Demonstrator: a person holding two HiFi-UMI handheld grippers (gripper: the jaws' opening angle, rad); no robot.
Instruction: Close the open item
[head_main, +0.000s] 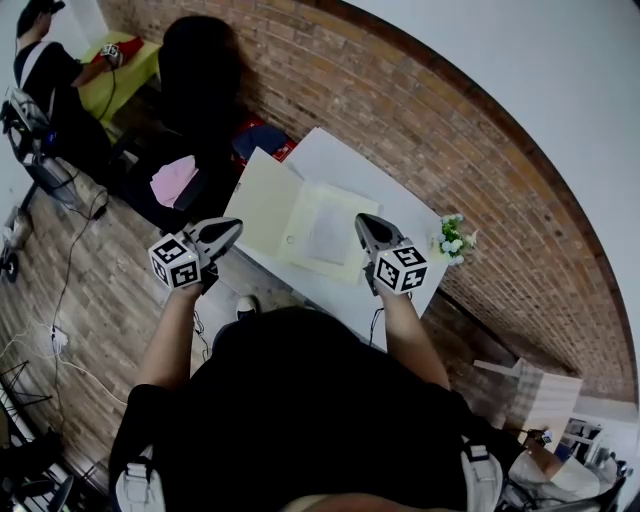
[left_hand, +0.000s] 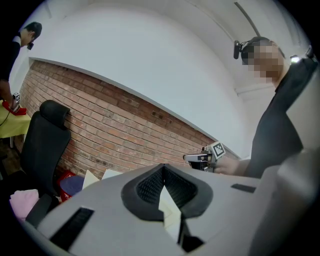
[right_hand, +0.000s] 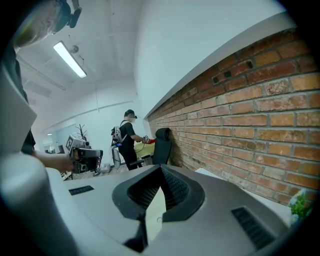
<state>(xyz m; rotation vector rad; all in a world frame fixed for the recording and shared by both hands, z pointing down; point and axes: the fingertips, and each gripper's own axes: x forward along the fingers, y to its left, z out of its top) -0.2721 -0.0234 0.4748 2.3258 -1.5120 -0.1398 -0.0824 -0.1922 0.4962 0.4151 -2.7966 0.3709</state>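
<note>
An open pale yellow folder (head_main: 262, 200) lies flat on the white table (head_main: 340, 160), with a white sheet (head_main: 328, 232) on its right half. My left gripper (head_main: 235, 228) hovers at the folder's near left edge, jaws shut with nothing in them. Over the right half, near the sheet's edge, my right gripper (head_main: 362, 220) is shut and empty too. In the left gripper view the pads (left_hand: 150, 185) meet at the tip of the left gripper (left_hand: 163, 167), and a strip of folder (left_hand: 170, 215) shows below. The right gripper (right_hand: 160, 168) looks the same, with the folder (right_hand: 156, 215) under it.
A small potted plant (head_main: 452, 238) stands at the table's right corner by the brick wall. A black office chair (head_main: 195, 70) with a pink cloth (head_main: 173, 180) sits left of the table. Farther off a person (head_main: 40, 60) works at a green table (head_main: 125, 70). Cables lie on the floor.
</note>
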